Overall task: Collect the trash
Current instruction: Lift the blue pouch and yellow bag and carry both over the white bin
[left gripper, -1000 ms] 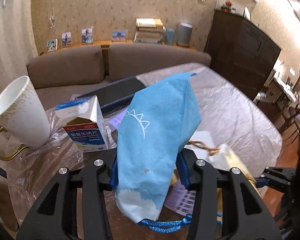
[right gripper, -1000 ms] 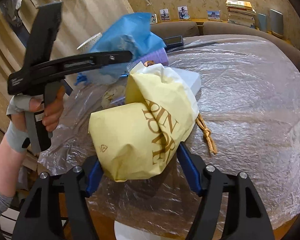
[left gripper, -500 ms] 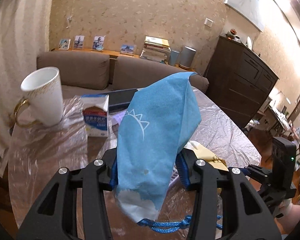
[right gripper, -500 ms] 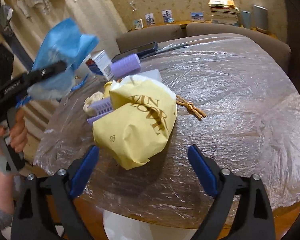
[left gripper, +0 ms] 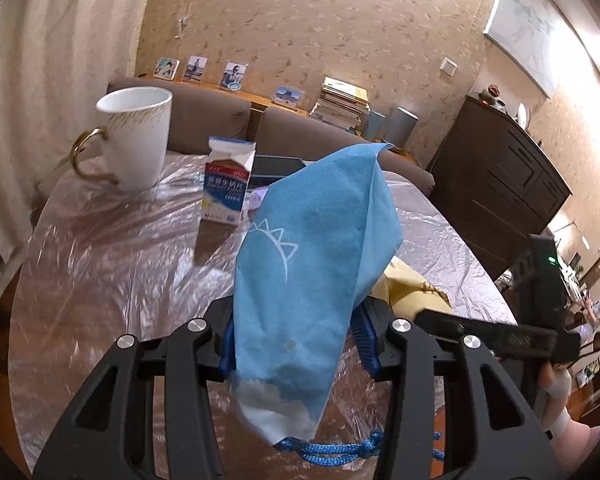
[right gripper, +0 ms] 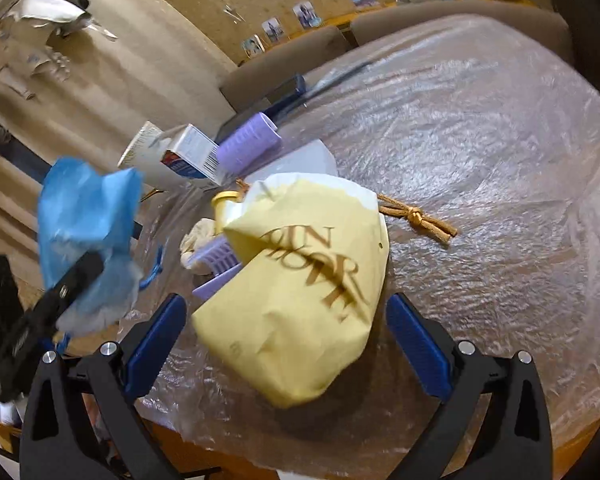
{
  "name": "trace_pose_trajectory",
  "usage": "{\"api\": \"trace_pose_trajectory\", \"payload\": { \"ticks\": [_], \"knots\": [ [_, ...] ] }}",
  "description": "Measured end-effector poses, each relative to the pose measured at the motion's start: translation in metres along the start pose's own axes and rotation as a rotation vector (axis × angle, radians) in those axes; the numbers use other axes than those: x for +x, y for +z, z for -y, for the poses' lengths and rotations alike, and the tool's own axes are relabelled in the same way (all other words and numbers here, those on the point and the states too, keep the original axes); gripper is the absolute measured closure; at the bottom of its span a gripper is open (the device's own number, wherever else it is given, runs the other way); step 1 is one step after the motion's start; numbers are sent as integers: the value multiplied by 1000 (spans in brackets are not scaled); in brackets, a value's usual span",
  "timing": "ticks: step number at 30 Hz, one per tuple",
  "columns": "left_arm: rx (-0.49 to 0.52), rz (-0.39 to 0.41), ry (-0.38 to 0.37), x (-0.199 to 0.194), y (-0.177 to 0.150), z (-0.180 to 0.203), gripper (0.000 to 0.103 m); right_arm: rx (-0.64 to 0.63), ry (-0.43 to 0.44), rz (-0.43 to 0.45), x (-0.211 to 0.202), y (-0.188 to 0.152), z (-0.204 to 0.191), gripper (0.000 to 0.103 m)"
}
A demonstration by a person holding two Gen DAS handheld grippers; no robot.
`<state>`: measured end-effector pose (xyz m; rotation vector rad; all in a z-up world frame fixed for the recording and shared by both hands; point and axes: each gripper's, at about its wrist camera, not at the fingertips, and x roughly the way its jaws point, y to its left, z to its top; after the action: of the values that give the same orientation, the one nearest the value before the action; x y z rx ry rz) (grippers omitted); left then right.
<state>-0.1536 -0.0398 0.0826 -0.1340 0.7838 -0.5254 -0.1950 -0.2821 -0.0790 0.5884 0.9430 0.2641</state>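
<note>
Your left gripper is clamping that crumpled blue fabric drawstring pouch, holding it up above the plastic-wrapped round table. Your right gripper is opening wide around the pale yellow paper bag with gold lettering, which is lying on the table, pads not touching it. White gold-handled mug is sitting further back.

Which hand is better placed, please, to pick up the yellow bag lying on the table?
The right. Its opening jaws flank the yellow bag without pressing it, while the left gripper is shut on the blue drawstring bag.
</note>
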Motion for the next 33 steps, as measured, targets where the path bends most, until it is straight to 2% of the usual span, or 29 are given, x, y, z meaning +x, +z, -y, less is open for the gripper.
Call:
{"api": "trace_pose_trajectory", "payload": {
  "ticks": [1, 3, 5, 9, 17, 25, 33],
  "knots": [
    [-5, 1, 14, -1, -3, -1, 56, 9, 21, -15, 3, 1, 3, 19],
    [-6, -1, 42, -5, -10, -1, 56, 27, 63, -25, 3, 1, 7, 25],
    [-11, -4, 52, -8, -15, 0, 56, 5, 66, -26, 0, 0, 8, 30],
    [-31, -12, 70, -13, -24, -1, 56, 0, 88, -23, -12, -4, 14, 31],
    [-70, -39, 55, -18, -42, -2, 56, -7, 127, -33, -32, -17, 23, 31],
    [-59, -56, 27, -26, -54, 6, 56, -39, 147, -34, -52, -31, 26, 32],
    [-43, -76, 15, -33, -64, 13, 56, 18, 200, -51, -66, -44, 42, 37]
  ]
}}
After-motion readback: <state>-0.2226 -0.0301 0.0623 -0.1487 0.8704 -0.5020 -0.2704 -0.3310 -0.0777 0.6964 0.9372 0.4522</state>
